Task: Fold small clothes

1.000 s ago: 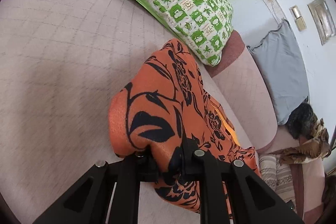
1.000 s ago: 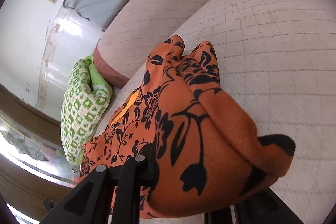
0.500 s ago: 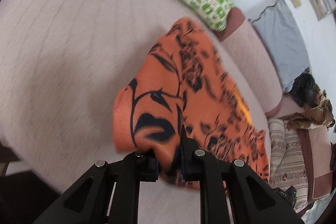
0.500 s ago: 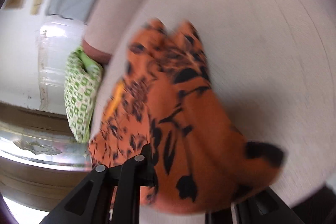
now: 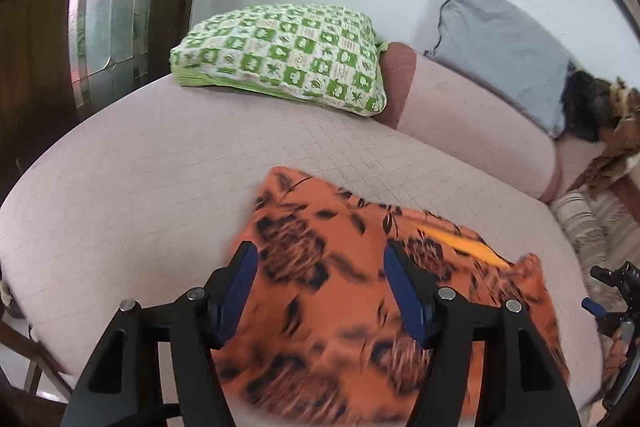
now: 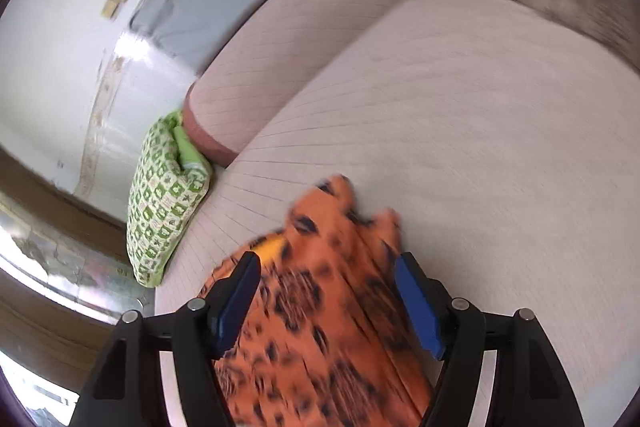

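- Left gripper (image 5: pixel 318 279): it fills the lower centre of the left wrist view, its two black arms rising from the bottom edge, and its blue-padded fingers (image 5: pixel 236 285) are spread wide with nothing caught between them. It points forward over the cloth toward the back of the seat.
- Right gripper (image 6: pixel 328 295): in the lower centre of the right wrist view, its jaws are likewise spread apart, with the blue pads (image 6: pixel 416 301) clear of the fabric. This view is tilted, so the seat runs diagonally up to the right.
- Orange garment (image 5: pixel 360 291): orange with a black floral print, it lies on the pale pink quilted sofa seat (image 5: pixel 132 195), in the lower middle of both views, below and between each gripper's fingers. It is motion-blurred, so I cannot tell how neatly its layers sit. A yellow strip (image 5: pixel 460 245) shows on its right part in the left wrist view.
- The right gripper's body also peeks in at the lower right edge of the left wrist view, just beyond the garment.
- Green checked pillow (image 5: pixel 288 63): upper centre of the left wrist view, on the far end of the seat, well apart from the garment.
- Grey cushion (image 5: pixel 504 43): upper right, leaning on the white wall above the sofa's padded backrest (image 5: pixel 472 123).
- Brown and black clothes (image 5: pixel 608 123) are heaped at the right edge.
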`<state>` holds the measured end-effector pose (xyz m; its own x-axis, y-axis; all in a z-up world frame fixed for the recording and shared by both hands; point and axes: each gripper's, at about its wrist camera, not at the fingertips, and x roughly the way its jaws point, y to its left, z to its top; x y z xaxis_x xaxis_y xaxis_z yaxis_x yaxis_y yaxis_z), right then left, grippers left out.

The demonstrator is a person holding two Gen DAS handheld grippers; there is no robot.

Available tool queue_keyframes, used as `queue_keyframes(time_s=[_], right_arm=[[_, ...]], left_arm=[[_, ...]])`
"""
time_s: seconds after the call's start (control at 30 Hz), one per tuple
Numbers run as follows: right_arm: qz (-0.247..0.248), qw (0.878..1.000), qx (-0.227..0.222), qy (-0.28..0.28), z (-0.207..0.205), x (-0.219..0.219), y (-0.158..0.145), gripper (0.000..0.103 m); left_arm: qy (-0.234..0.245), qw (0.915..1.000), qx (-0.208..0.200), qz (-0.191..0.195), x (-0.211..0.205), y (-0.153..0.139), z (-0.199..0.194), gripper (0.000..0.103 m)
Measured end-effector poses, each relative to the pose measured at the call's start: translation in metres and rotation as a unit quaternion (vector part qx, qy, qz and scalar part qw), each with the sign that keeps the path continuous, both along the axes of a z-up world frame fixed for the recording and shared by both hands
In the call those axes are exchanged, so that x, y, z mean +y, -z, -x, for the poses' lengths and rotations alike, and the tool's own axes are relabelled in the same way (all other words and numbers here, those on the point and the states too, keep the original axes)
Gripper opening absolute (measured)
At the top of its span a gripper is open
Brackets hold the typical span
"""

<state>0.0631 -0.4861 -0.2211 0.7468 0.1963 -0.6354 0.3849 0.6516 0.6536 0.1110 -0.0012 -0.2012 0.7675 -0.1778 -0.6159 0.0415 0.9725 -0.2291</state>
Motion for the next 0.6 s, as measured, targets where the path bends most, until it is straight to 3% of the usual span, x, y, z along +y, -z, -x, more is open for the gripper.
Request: queue_keyframes(time_s=[0.1,0.17,0.23,0.27,0.3,0.37,0.47,0.53,0.6], right_arm=[[0.013,0.999,0.038,-0.014,-0.061,0.006,0.023,0.073],[0.034,0.998,0.052,-0.005,-0.088,0.007,0.037,0.073],[0.042,0.998,0.049,-0.008,-0.102,0.005,0.051,0.071],[0.038,0.998,0.045,-0.019,-0.106,0.006,0.056,0.063],[0.036,0.997,0.050,-0.034,-0.113,0.009,0.062,0.036],[0.062,0.994,0.072,-0.062,-0.122,0.020,0.068,0.008],[0.119,0.992,0.024,-0.019,-0.105,0.023,0.037,0.008],[0.119,0.992,-0.029,0.017,-0.087,0.010,0.017,0.008],[0.106,0.994,-0.025,0.029,-0.086,-0.001,0.025,0.008]], left_arm=[[0.003,0.9993,0.024,0.027,-0.018,0.026,-0.035,0.066],[-0.006,0.9992,0.038,0.012,-0.022,0.045,-0.047,0.066],[-0.015,0.9949,0.094,0.035,-0.019,0.064,-0.063,0.066],[-0.020,0.9932,0.102,0.053,-0.013,0.069,-0.066,0.066],[-0.027,0.9936,0.096,0.052,-0.010,0.068,-0.069,0.066],[-0.032,0.9954,0.086,0.028,-0.010,0.065,-0.072,0.066],[-0.050,0.9946,0.085,0.032,-0.004,0.066,-0.075,0.066],[-0.055,0.9940,0.088,0.034,-0.003,0.069,-0.076,0.066],[-0.054,0.9946,0.086,0.020,-0.007,0.070,-0.076,0.066]])
